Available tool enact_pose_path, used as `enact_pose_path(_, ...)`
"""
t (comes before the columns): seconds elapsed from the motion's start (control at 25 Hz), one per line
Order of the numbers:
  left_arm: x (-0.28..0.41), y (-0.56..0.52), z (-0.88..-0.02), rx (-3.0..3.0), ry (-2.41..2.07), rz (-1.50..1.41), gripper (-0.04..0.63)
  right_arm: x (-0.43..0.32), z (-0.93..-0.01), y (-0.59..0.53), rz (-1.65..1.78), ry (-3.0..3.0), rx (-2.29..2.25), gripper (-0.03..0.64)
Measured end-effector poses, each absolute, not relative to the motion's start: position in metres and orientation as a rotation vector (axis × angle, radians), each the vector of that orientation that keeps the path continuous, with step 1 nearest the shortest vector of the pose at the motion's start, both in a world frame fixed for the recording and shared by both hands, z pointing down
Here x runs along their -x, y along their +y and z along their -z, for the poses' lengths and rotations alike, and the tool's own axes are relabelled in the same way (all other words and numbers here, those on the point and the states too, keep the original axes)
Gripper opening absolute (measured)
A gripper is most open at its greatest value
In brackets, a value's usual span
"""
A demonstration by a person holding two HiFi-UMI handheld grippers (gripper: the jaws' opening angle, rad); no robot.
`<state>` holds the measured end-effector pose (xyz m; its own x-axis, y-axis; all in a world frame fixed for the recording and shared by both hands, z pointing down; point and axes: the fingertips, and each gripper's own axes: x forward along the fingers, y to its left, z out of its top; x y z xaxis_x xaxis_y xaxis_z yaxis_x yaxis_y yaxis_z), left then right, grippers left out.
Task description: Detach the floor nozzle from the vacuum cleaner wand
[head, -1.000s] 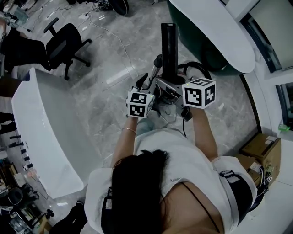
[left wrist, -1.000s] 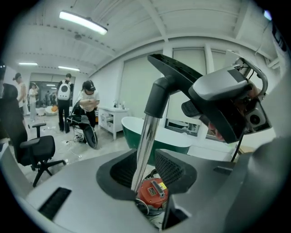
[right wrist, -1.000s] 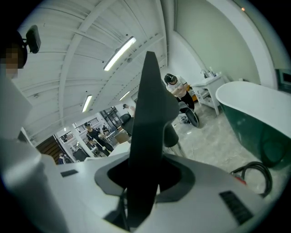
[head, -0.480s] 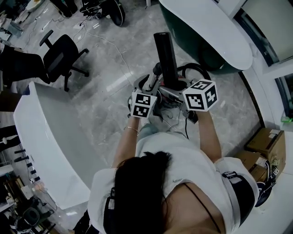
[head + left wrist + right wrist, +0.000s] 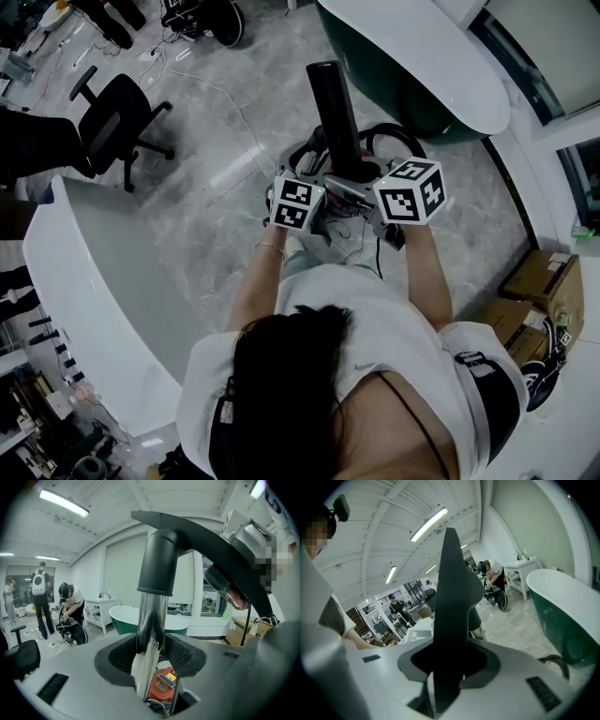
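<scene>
White short-sleeved T-shirt (image 5: 366, 319). Long dark hair (image 5: 281, 384). Thin bracelet (image 5: 271, 247) on left wrist. Black strap (image 5: 412, 417) across back, black bag (image 5: 497, 398) at right side. Left gripper (image 5: 154, 656) and right gripper (image 5: 449, 665): pale grey shells, dark inner lining. Left cube (image 5: 298, 203) and right cube (image 5: 410, 190) white with black square markers.

Both forearms, left (image 5: 255, 281) and right (image 5: 429, 272), reach from the lower middle of the head view up to its centre. The left hand-held gripper (image 5: 311, 176) sits left of centre. Its jaws have just been opening and stand apart around the wand (image 5: 152, 634). Just beside it, the right hand-held gripper (image 5: 361, 180) clamps the floor nozzle (image 5: 452, 620).
</scene>
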<state>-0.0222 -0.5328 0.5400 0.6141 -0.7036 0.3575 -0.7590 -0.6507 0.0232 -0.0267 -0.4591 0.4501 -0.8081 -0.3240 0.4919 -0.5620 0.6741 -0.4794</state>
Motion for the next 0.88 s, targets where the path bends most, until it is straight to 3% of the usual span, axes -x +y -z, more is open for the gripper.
enact_pose_path(0.88, 0.013, -0.541, -0.547, -2.666, -1.208, -0.469, 0.147, 0.025, -0.446, -0.454, -1.062, -2.559, -0.660, 0.129)
